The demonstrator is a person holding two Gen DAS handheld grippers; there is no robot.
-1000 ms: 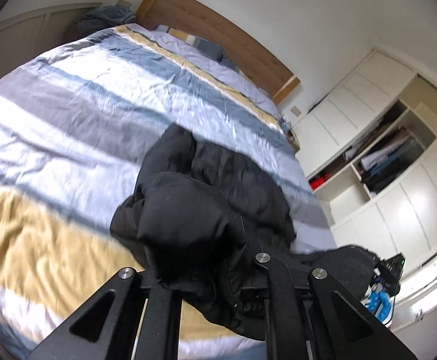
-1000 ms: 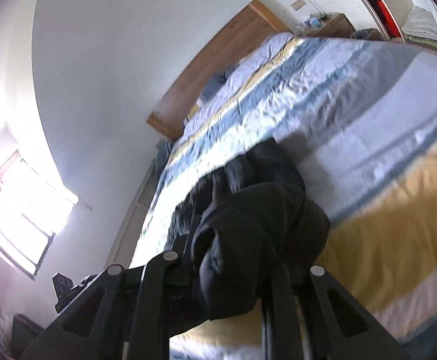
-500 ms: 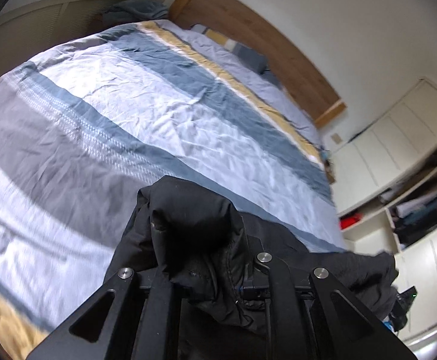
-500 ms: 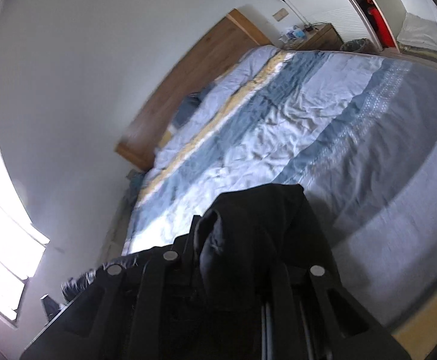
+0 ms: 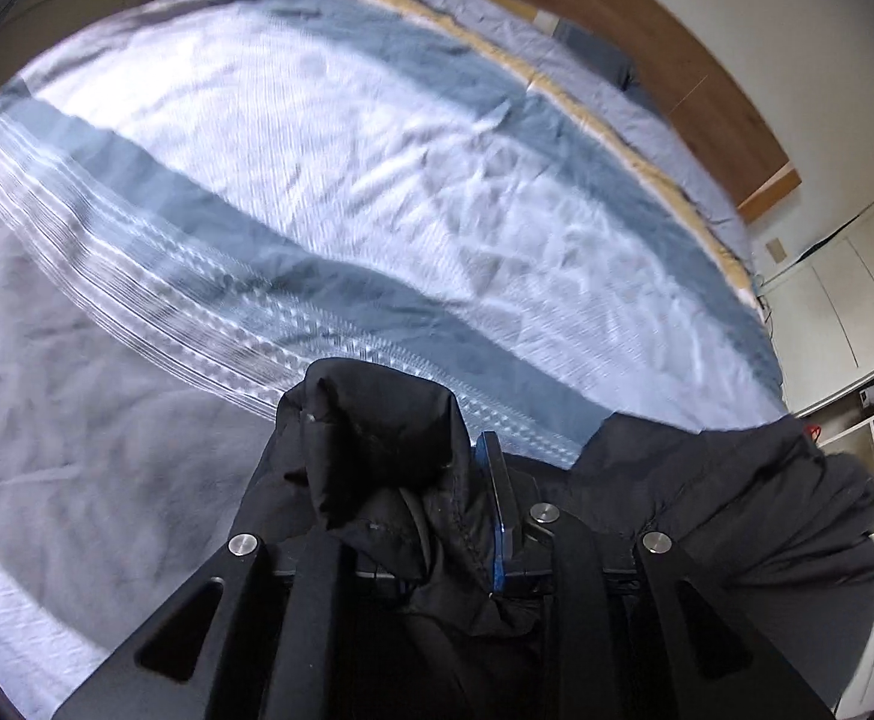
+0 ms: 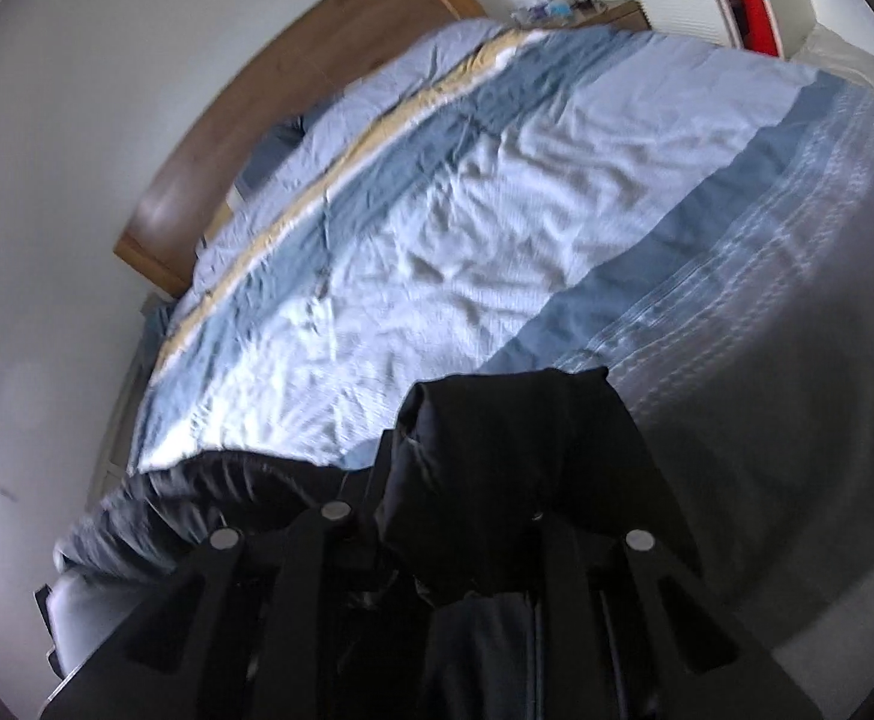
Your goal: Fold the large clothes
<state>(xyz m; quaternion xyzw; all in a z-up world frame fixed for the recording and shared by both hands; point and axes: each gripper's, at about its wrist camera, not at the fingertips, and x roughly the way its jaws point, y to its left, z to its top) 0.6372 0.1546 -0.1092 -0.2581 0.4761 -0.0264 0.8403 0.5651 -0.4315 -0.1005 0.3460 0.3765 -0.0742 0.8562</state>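
A black padded jacket (image 5: 707,498) hangs between my two grippers over the striped duvet (image 5: 377,150). In the left wrist view a bunched fold of it fills my left gripper (image 5: 401,480), whose jaws are opening; a blue pad (image 5: 497,510) shows beside the cloth, which still sits between them. In the right wrist view my right gripper (image 6: 485,468) has another thick fold of the jacket (image 6: 509,420) between its jaws, which are opening too. The rest of the garment stretches away to the left (image 6: 227,474). The fingertips are hidden under fabric.
The bed fills both views, with grey, blue, white and yellow stripes. A wooden headboard (image 5: 647,18) and pillows lie at the far end. White wardrobe doors and open shelves (image 5: 845,276) stand to the right. A nightstand (image 6: 581,6) sits beside the headboard.
Both grippers have swept forward and down over the bed with the jacket, from the yellow stripe near the foot to the grey and blue bands. The jacket is now spread wider between them.
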